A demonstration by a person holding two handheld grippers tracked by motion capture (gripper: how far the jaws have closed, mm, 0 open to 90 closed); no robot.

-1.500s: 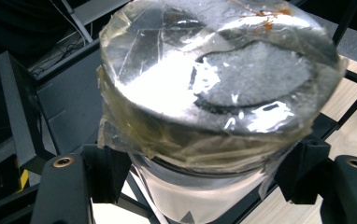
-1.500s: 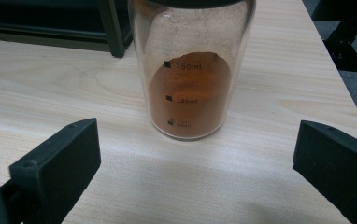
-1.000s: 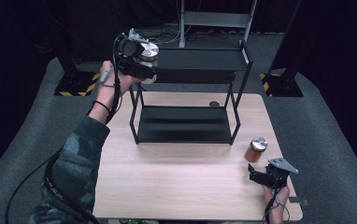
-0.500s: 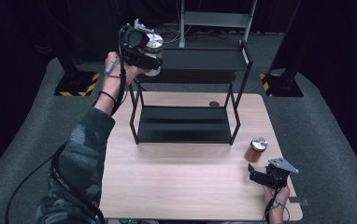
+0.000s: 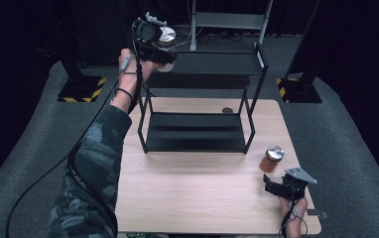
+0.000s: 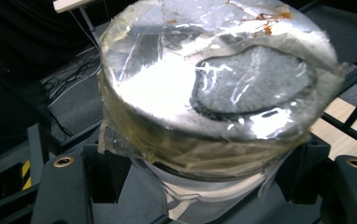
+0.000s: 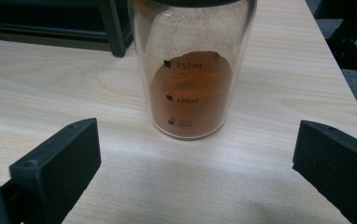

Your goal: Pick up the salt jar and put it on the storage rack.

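High in the air, my left gripper is shut on a jar with a silver lid wrapped in clear tape. It hovers over the left end of the top shelf of a black rack. In the left gripper view the taped lid looms close, with both jaws pressed to the jar's sides. A glass jar of orange-brown powder stands on the table at the right. My right gripper rests just in front of it. Its jaws stand open and wide of that jar, not touching it.
The black two-level rack takes up the table's far half. A small dark round object lies behind its lower shelf. Bare wooden tabletop spreads in front. Stands with yellow-black striped bases flank the table on the floor.
My left hand has carried the taped jar a little up and to the right, farther over the rack's top shelf. The right gripper and the powder jar have stayed put.
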